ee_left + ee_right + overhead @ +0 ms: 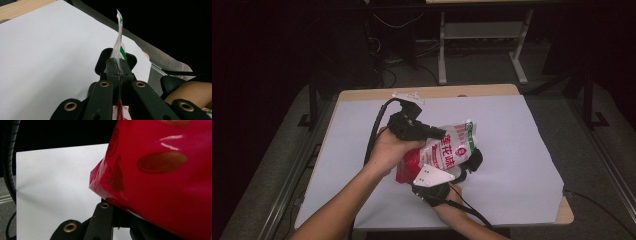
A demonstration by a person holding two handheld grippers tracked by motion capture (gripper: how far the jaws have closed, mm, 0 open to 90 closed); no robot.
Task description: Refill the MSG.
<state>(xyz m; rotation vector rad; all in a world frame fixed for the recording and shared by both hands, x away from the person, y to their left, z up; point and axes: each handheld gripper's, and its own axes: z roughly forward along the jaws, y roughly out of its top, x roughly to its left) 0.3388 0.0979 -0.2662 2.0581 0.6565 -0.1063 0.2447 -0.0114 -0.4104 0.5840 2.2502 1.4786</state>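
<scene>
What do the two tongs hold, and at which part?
Both hold the red and white bag: the left tongs pinch its thin edge, the right tongs grip it from underneath; the exact place is hidden.

One bag (447, 150) — two grippers

A light wooden desk (362, 94) with rounded corners stands in the middle of a dim room, most of its top covered by a large white paper sheet (512, 150). The bare wood shows along the twelve o'clock edge and at the five o'clock corner. Grey carpeted floor (272, 170) surrounds it. At twelve o'clock, beyond the desk, a pale grey metal frame with splayed feet (482, 45) stands on the floor, with dark cables (387, 70) lying loose at eleven o'clock. The far background is black and unlit.
</scene>
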